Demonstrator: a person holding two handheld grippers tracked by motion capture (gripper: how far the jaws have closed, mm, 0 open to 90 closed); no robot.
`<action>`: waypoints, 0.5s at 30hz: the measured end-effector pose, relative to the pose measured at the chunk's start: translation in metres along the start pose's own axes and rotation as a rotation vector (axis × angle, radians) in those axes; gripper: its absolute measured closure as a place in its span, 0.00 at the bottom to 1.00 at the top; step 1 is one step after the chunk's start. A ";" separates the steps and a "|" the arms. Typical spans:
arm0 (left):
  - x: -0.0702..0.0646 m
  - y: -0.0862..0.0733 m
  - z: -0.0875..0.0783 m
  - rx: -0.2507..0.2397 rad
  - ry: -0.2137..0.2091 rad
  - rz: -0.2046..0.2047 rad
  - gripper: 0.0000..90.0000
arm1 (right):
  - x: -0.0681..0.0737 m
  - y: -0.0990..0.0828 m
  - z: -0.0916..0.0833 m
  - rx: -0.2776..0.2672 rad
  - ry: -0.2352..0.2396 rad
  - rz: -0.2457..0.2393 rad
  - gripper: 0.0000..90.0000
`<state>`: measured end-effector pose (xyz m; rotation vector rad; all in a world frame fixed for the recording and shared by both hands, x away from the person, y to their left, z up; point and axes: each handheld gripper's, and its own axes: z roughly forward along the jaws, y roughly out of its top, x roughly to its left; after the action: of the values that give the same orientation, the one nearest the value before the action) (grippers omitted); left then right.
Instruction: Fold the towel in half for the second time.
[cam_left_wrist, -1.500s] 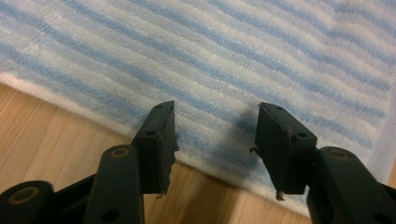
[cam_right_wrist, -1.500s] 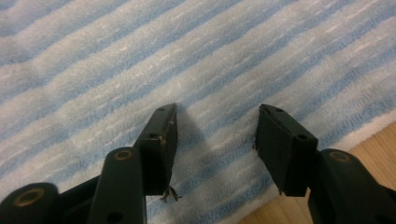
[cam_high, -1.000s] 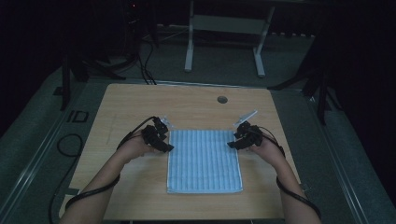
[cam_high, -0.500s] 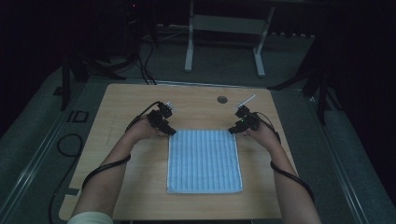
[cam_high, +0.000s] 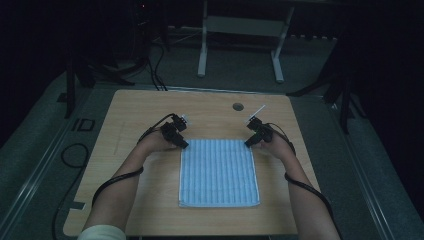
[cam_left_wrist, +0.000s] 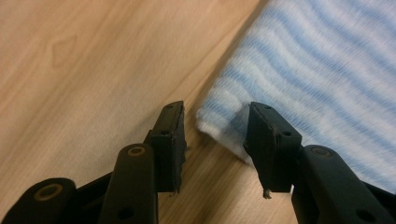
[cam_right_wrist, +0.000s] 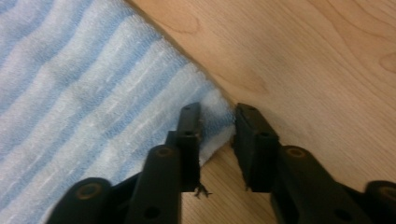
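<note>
Jaws of both grippers closing on far corners of towel (cam_high: 219, 172), left gripper (cam_left_wrist: 214, 135), right gripper (cam_right_wrist: 217, 128).

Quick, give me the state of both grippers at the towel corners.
Left gripper: jaws just closing, towel corner between them, one pad touching, not yet clamped.
Right gripper: jaws just closing, pinched on the towel's other far corner.

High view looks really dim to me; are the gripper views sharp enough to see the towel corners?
High view: dim, dark surroundings, towel readable. Left gripper view: well lit, corner sharp, far stripes slightly soft. Right gripper view: bright, corner clear between the fingers.
</note>
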<state>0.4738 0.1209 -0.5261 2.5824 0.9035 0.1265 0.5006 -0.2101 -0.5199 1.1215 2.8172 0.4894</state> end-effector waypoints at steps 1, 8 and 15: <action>0.000 0.000 0.000 -0.006 0.000 -0.001 0.70 | 0.000 0.000 0.000 0.000 0.008 0.003 0.87; 0.001 0.001 -0.011 -0.078 0.005 -0.033 0.97 | 0.004 0.002 -0.006 -0.022 -0.029 -0.012 0.96; -0.007 0.001 -0.036 -0.156 0.054 -0.029 0.97 | 0.010 0.001 -0.029 -0.099 -0.050 -0.043 0.96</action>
<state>0.4616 0.1280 -0.4923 2.4309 0.9122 0.2496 0.4885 -0.2103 -0.4920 1.0380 2.7357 0.5817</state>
